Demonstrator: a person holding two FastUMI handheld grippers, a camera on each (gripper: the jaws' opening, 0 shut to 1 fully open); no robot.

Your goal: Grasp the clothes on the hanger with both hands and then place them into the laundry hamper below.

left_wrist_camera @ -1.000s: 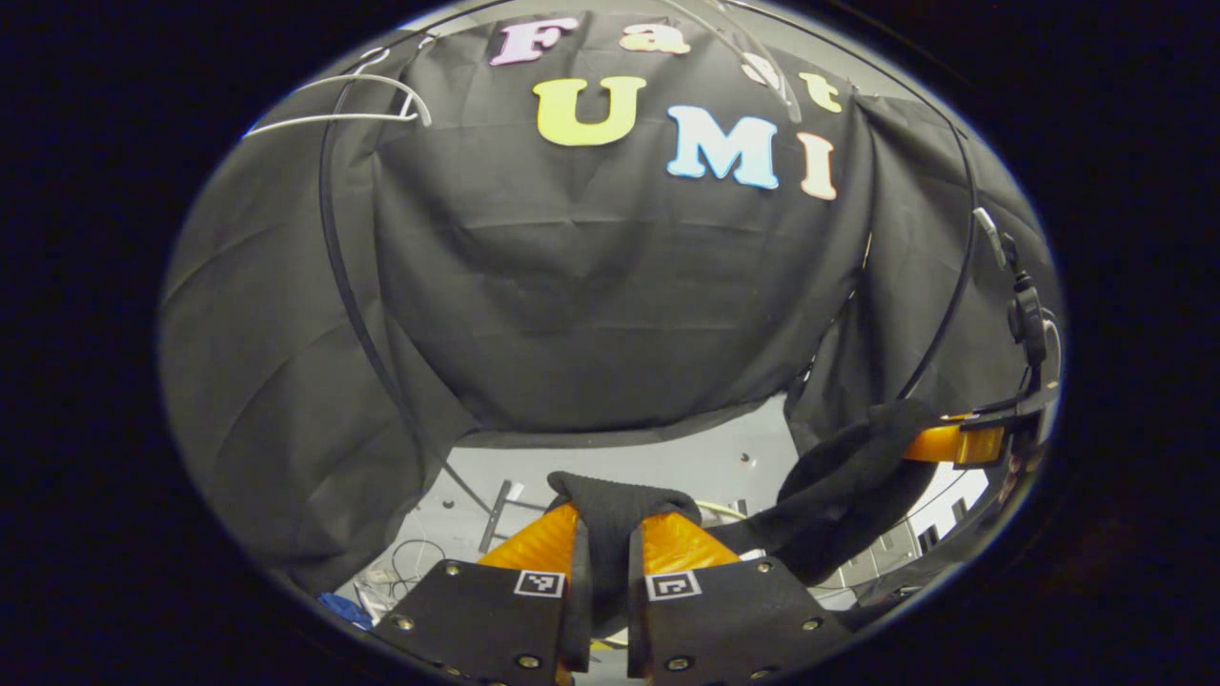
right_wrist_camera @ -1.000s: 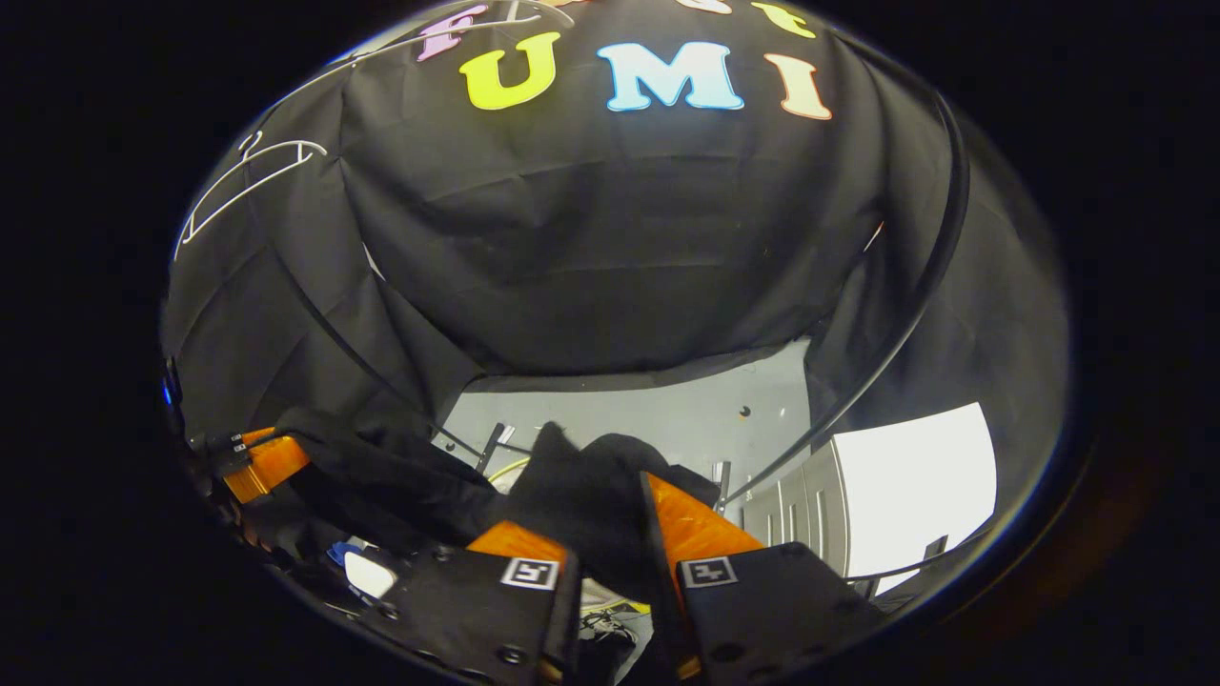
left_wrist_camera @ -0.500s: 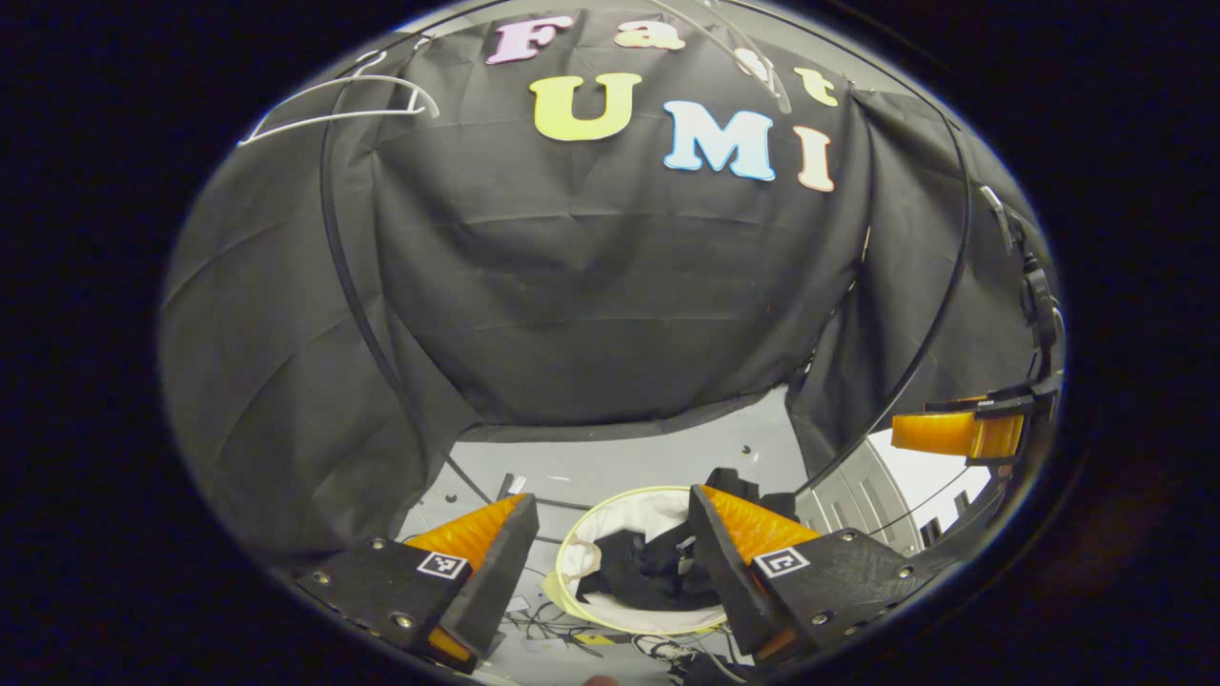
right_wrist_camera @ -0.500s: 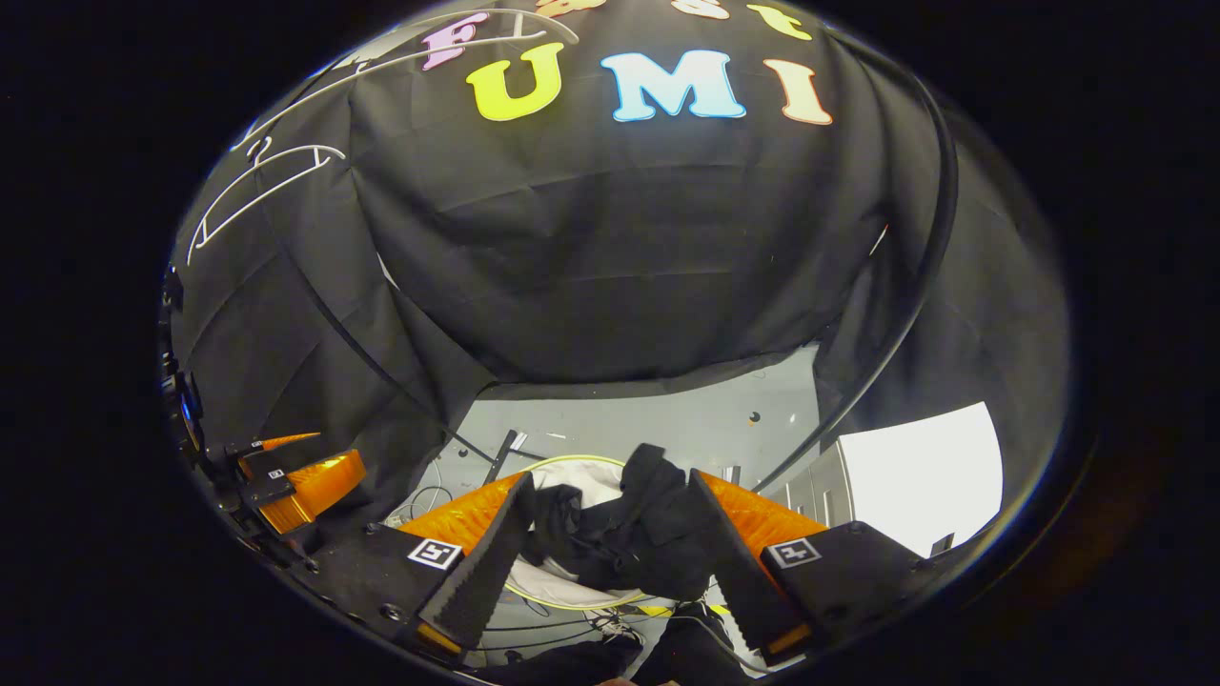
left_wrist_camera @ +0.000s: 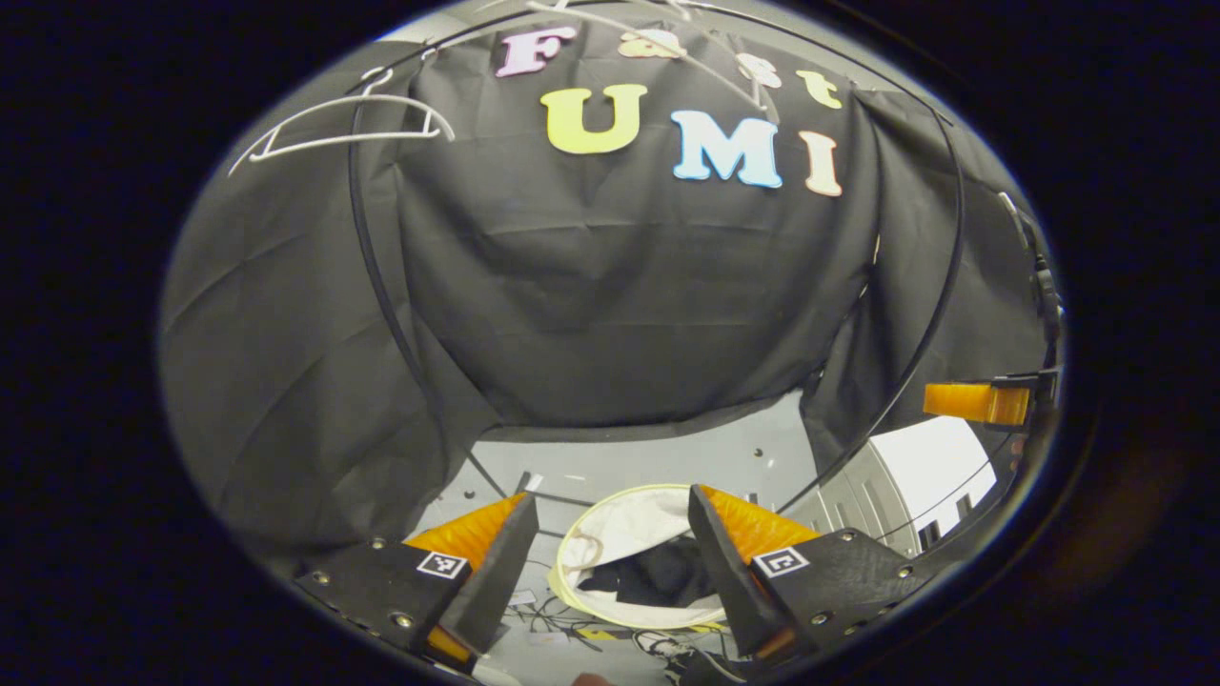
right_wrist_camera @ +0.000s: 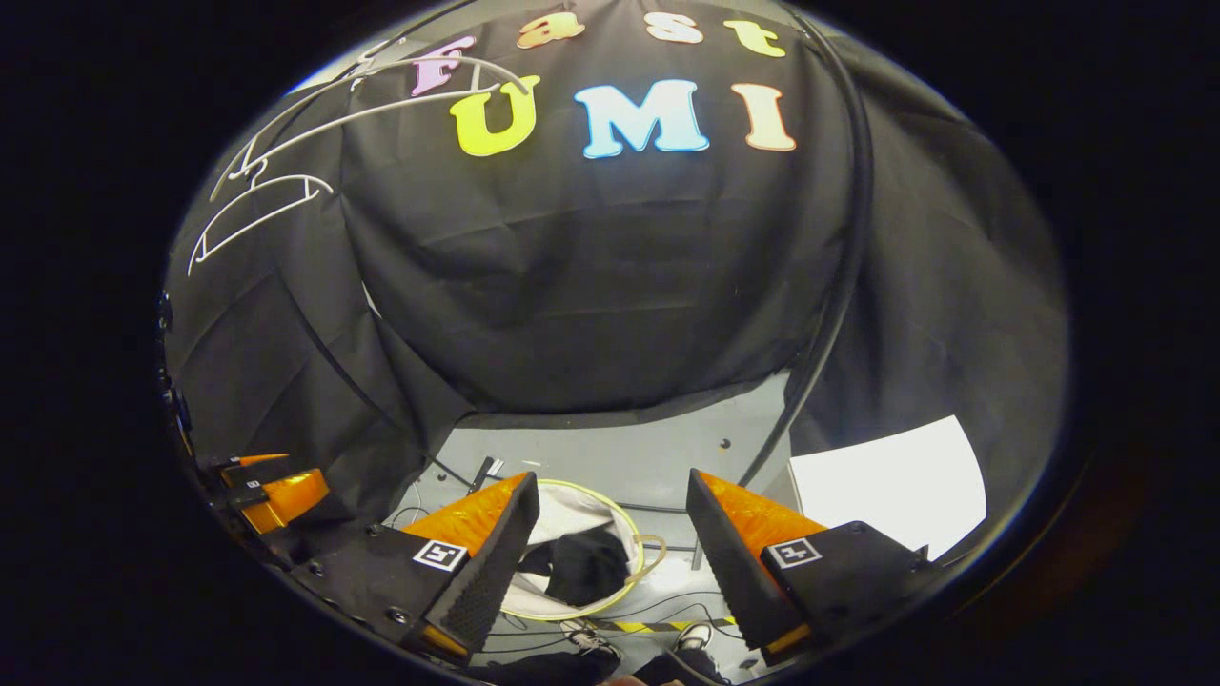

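Below me a round white laundry hamper point(left_wrist_camera: 620, 534) with a pale yellow rim stands on the floor, and a black garment point(left_wrist_camera: 658, 576) lies heaped inside it. My left gripper point(left_wrist_camera: 610, 514) hangs open above the hamper, nothing between its fingers. In the right gripper view the hamper point(right_wrist_camera: 567, 505) holds the same black garment point(right_wrist_camera: 581, 567), and my right gripper point(right_wrist_camera: 610, 491) is open and empty above it. The right gripper point(left_wrist_camera: 977, 402) also shows at the far right of the left gripper view; the left gripper point(right_wrist_camera: 272, 491) sits at the lower left of the right gripper view.
Bare white hangers point(left_wrist_camera: 343, 129) hang at the upper left, also hangers point(right_wrist_camera: 286, 186). Black booth poles point(left_wrist_camera: 381, 286) curve down the cloth wall. Cables point(right_wrist_camera: 629, 610) and yellow-black tape lie on the grey floor near the hamper. A white panel point(right_wrist_camera: 891, 481) stands at right.
A second ago both grippers were shut on the black garment. Both opened, the garment dropped into the hamper and settled, and the grippers have risen slightly.
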